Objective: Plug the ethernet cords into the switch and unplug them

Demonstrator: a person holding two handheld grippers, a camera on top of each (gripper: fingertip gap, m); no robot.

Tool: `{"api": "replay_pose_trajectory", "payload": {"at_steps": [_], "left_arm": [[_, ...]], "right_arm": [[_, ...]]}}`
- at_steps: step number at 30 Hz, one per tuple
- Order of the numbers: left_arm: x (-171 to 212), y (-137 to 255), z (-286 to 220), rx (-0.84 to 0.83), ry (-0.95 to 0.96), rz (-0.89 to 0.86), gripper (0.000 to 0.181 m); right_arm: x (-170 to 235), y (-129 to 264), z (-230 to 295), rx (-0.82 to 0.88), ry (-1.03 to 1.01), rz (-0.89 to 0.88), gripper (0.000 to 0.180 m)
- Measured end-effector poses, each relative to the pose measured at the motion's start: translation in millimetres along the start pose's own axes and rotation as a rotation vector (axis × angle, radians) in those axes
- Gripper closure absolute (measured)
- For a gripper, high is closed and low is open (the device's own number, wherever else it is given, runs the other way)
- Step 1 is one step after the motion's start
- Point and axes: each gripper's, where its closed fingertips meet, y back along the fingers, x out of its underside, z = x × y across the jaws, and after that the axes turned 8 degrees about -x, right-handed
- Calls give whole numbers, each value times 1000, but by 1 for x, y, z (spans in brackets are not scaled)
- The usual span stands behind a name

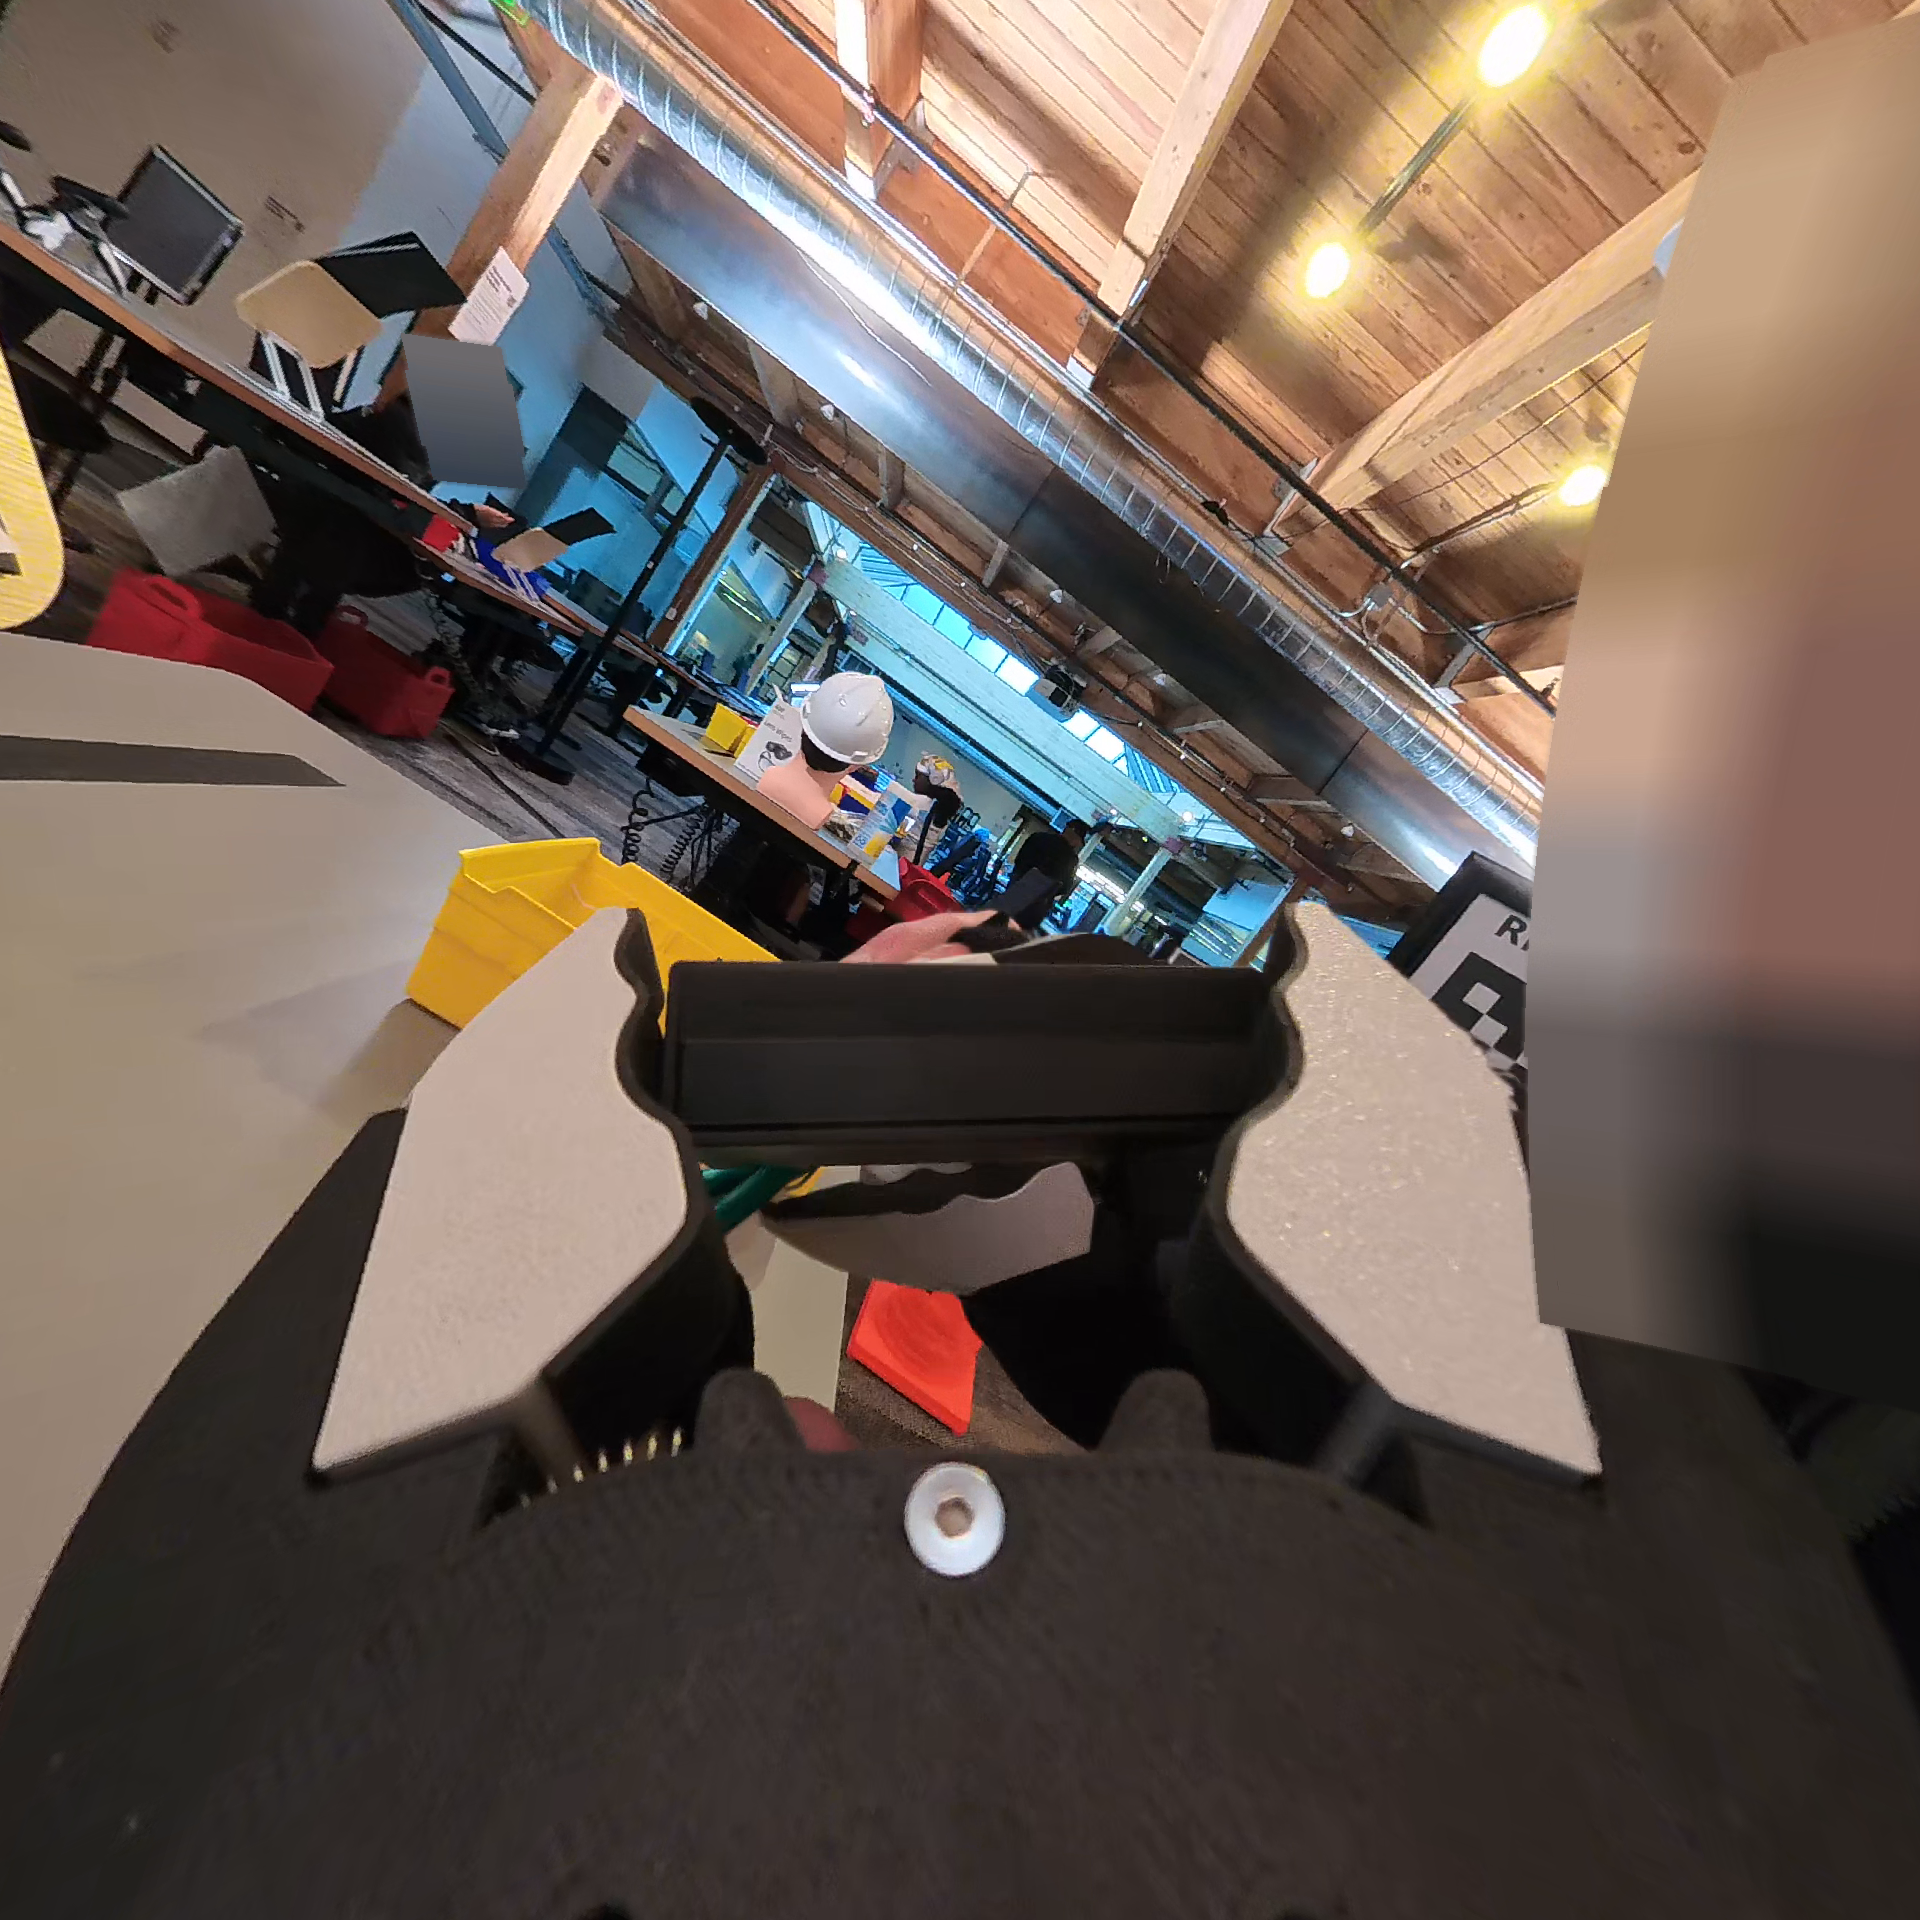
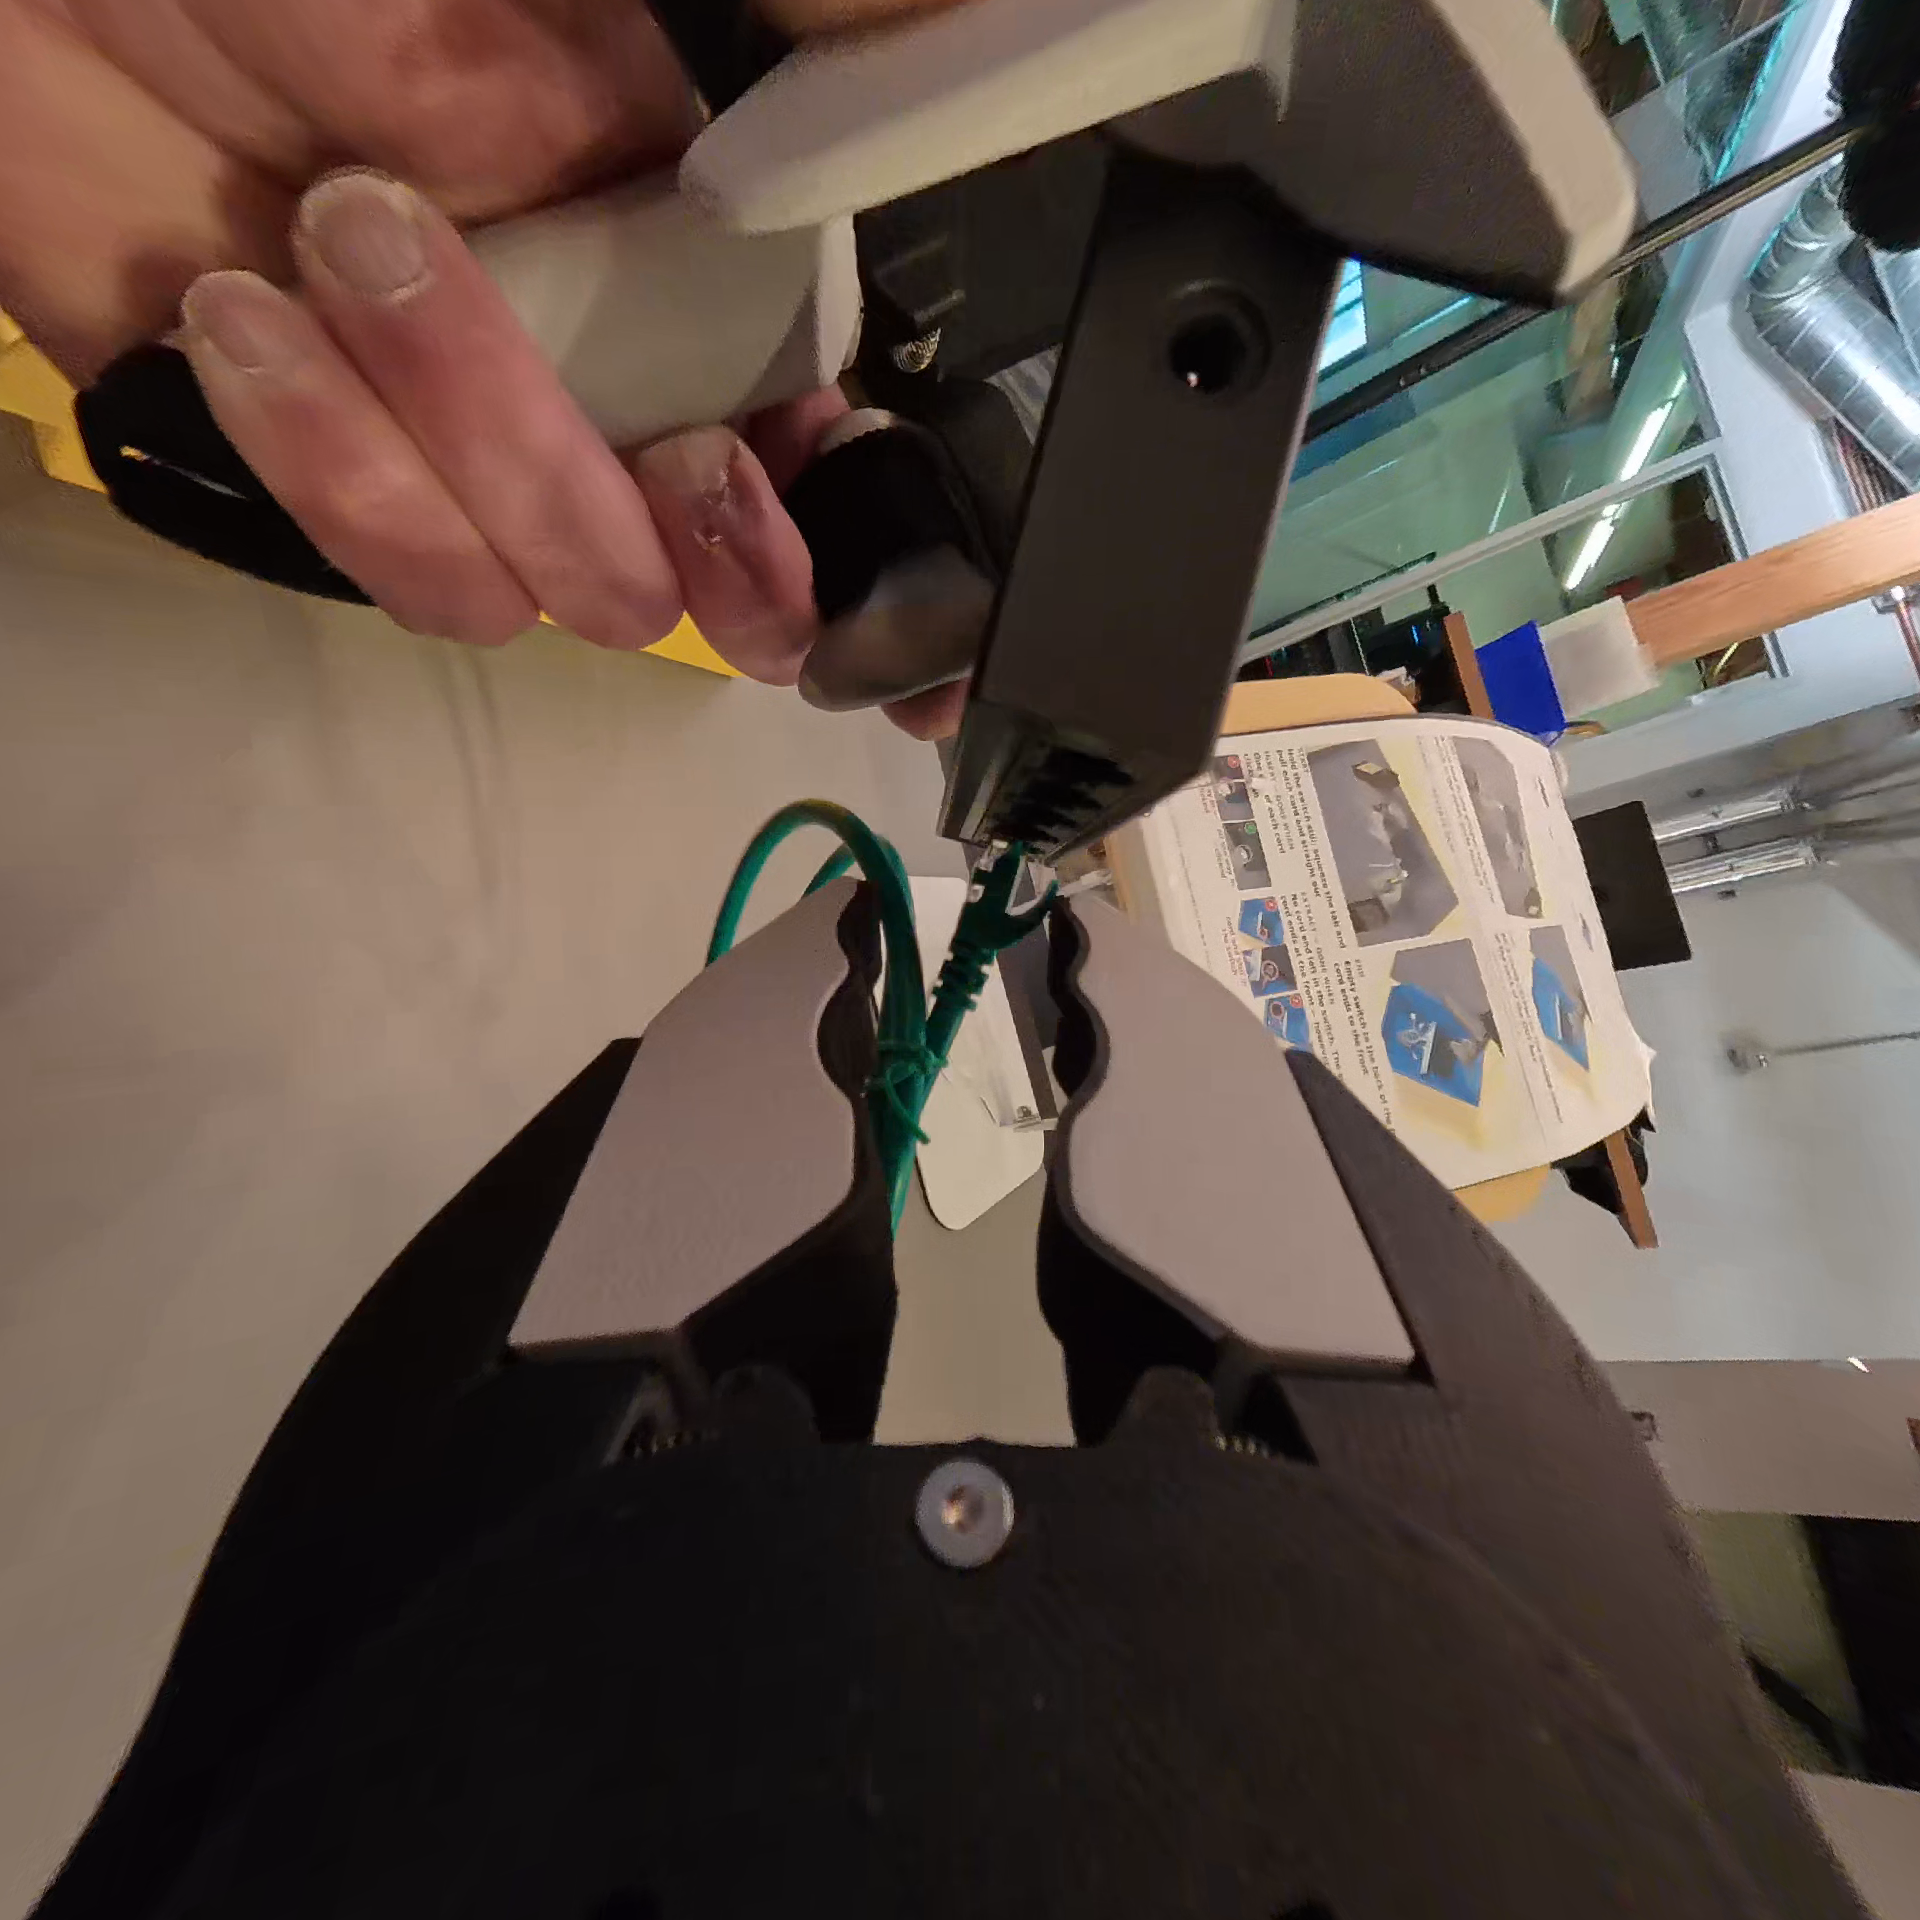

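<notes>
My left gripper is shut on the black switch, gripping it across its length and holding it in the air. In the right wrist view the switch hangs tilted, its port row facing down. A green ethernet cord loops below it, and its plug end sits at the ports; I cannot tell how deep. My right gripper is open, its fingertips on either side of the cord's boot without touching it. A hand holds the left gripper's handle.
A yellow bin stands on the white table. A printed instruction sheet lies at the table's far edge, and a white card lies under the cord. An orange object is on the floor below.
</notes>
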Motion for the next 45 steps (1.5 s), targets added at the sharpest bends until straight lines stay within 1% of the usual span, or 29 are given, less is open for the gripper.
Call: {"api": "replay_pose_trajectory", "payload": {"at_steps": [2,5,7,10,18,27,37,40,45], "left_arm": [[0,0,0,4,7,0,73],[0,-1,0,-1,4,-1,73],[1,-1,1,-1,10,-1,73],[2,-2,3,-9,13,3,73],[4,-2,6,-15,29,3,73],[9,-3,9,-22,39,11,72],[17,-6,13,-43,56,25,72],[19,-6,16,-53,73,18,73],[20,-7,17,-54,101,15,73]], "right_arm": [[0,-1,-3,27,7,8,155],[2,-2,-7,51,29,27,156],[2,-1,-8,55,45,27,164],[5,-2,-8,22,43,35,164],[6,-5,-6,19,56,38,162],[10,-6,-3,-10,53,61,166],[17,-5,4,-140,54,103,167],[19,-6,5,-157,63,109,167],[23,-4,2,-165,10,90,167]]}}
